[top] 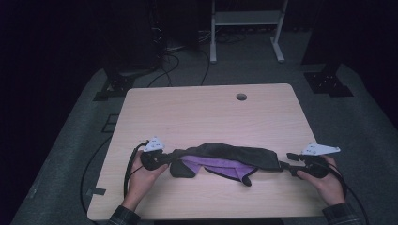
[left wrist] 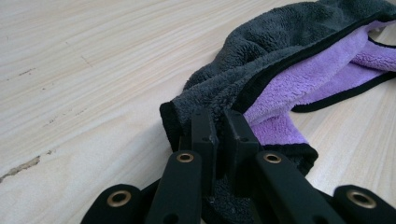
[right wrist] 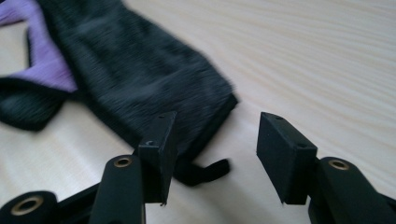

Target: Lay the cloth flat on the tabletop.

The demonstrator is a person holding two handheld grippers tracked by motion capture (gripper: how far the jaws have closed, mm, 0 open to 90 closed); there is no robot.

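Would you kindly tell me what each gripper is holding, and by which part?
The left gripper is shut on the cloth, pinching its dark hemmed end. The right gripper holds nothing; its jaws stand open at the cloth's other end.

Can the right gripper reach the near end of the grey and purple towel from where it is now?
Probably yes. The right gripper has its jaws open, and the end of the towel lies just ahead of them on the bare table, nothing between. The left gripper is shut on the other end.

High view overlooks table; both gripper views closely share cloth.
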